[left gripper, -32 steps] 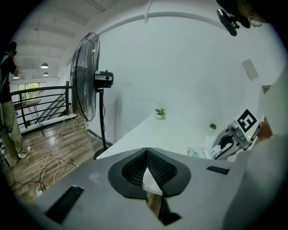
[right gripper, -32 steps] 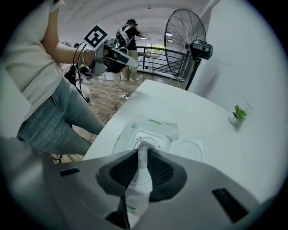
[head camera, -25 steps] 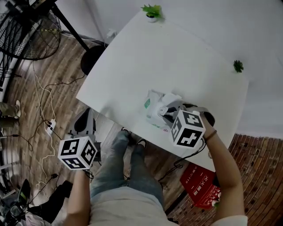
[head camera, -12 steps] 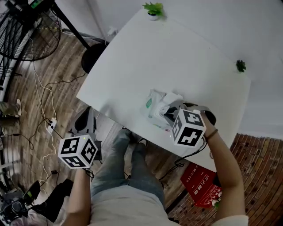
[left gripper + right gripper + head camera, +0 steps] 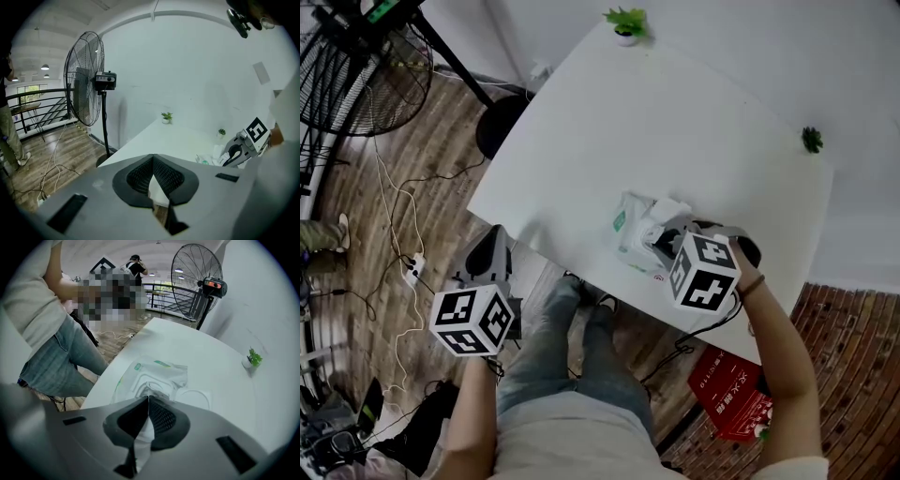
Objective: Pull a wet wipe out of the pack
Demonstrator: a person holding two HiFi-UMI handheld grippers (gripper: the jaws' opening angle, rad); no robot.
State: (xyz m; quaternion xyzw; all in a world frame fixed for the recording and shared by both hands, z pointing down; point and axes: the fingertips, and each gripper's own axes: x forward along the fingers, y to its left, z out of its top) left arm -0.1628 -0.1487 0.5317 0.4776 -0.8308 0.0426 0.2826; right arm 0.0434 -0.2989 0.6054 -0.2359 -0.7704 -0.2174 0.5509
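The wet wipe pack [image 5: 634, 228], white with green print, lies near the front edge of the white table [image 5: 675, 122]. In the right gripper view the pack [image 5: 140, 373] lies just beyond the jaws with its lid [image 5: 193, 397] flipped open. My right gripper [image 5: 662, 236] is at the pack's opening and is shut on a white wet wipe [image 5: 142, 439], which shows between its pads. My left gripper [image 5: 492, 246] hangs off the table's left side over the floor. Its jaws [image 5: 153, 161] are shut on nothing.
A pedestal fan [image 5: 356, 66] stands on the wooden floor at the left, among cables and a power strip [image 5: 411, 267]. Two small potted plants [image 5: 623, 23] [image 5: 812, 141] sit at the table's far edges. The person's legs [image 5: 572, 347] are below the front edge, a red box [image 5: 731, 394] to their right.
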